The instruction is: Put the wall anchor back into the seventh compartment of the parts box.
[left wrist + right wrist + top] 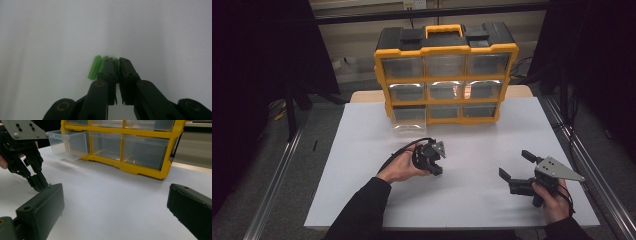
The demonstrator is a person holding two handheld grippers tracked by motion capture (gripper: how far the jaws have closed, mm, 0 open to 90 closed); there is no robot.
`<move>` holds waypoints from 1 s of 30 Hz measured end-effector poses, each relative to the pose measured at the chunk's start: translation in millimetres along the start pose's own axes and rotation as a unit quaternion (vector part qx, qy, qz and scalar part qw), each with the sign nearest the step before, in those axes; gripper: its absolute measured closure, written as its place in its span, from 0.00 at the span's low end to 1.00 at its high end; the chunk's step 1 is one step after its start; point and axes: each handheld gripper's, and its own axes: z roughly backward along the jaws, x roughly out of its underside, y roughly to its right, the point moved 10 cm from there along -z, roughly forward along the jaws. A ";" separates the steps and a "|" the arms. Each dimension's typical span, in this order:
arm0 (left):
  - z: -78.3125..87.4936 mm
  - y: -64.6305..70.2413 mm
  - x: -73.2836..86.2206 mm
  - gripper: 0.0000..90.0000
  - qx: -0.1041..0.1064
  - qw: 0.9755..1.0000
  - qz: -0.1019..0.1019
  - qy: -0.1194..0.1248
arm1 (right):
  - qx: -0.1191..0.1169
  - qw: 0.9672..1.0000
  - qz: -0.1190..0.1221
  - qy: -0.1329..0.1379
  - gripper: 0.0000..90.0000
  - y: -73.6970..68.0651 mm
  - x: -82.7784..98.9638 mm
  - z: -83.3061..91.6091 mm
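Note:
Small green plastic pieces (96,67) lie side by side on the white table (50,37). My left gripper (117,62) points down at them, its jaws nearly together with one green piece (116,62) pinched between the tips; two more lie just left of the jaws. From above, the left gripper (435,170) sits mid-table in a person's hand. The right gripper view catches the left gripper's tips (40,183) on the table with a green speck (50,185) beside them. My right gripper (513,164) rests at the front right, jaws wide apart and nothing between them.
A yellow and black drawer organiser (446,75) with clear drawers stands at the table's back. Its bottom-left drawer (408,121) is pulled out toward me. The white table (362,165) ends in metal rails on both sides.

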 end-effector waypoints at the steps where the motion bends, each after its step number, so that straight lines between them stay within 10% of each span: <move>1: 0.2 0.0 -0.1 0.94 -0.001 1.000 0.004 0.001 | 0.001 1.000 -0.001 0.000 0.01 0.2 -0.1 -0.1; 16: 16.0 -7.0 -5.7 0.94 -0.003 0.997 0.043 0.059 | 0.001 1.000 -0.001 0.001 0.01 0.2 -0.3 0.3; 30: 43.4 -19.1 -8.6 0.94 -0.046 0.989 0.066 0.128 | -0.001 1.000 0.000 0.003 0.01 -0.4 -0.8 0.7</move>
